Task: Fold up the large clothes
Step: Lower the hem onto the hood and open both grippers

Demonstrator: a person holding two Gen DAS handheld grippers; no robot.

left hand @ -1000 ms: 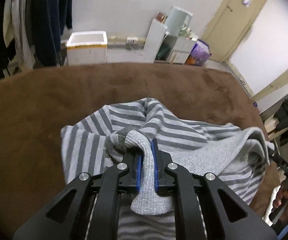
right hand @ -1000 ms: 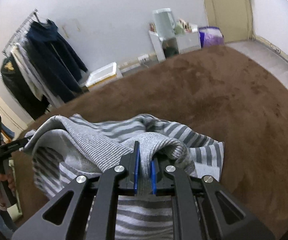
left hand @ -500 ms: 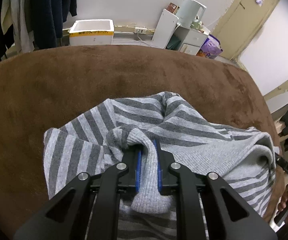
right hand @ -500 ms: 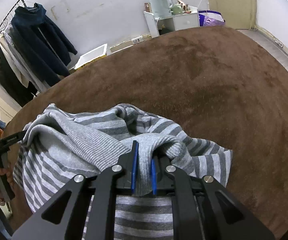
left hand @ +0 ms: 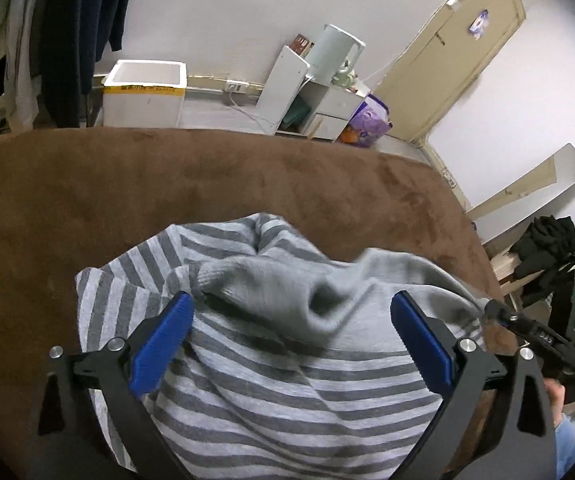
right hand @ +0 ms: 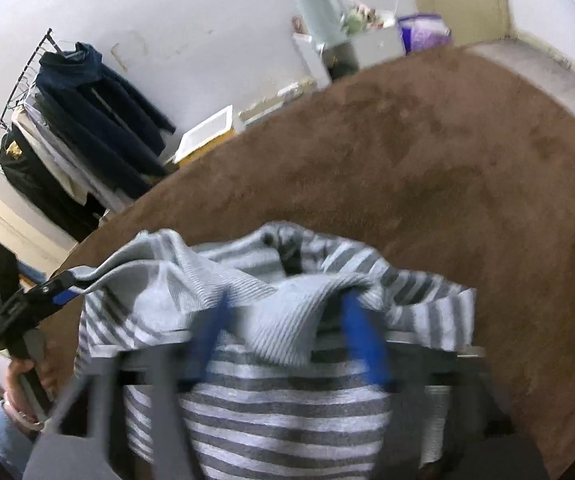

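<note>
Striped grey sweater [left hand: 287, 368] lies bunched at the near edge of the brown plush surface [left hand: 167, 200], its ribbed hem folded over the striped body. Left gripper [left hand: 291, 340] has its jaws opening, blue pads wide apart and clear of the cloth, with the hem lying loose between them. Right gripper [right hand: 287, 336] is likewise opening; its pads are blurred, and ribbed fabric drapes between them unclamped.

Risk, as judged: the hem sits humped, not flat, so it may slump or roll back and spoil the fold. A pad could also snag the knit on withdrawal and drag the edge.

Right wrist view alone shows the clothes rack [right hand: 79, 128] at far left. Left wrist view alone shows the door [left hand: 467, 40] and dark clothing [left hand: 547, 244] at right.
</note>
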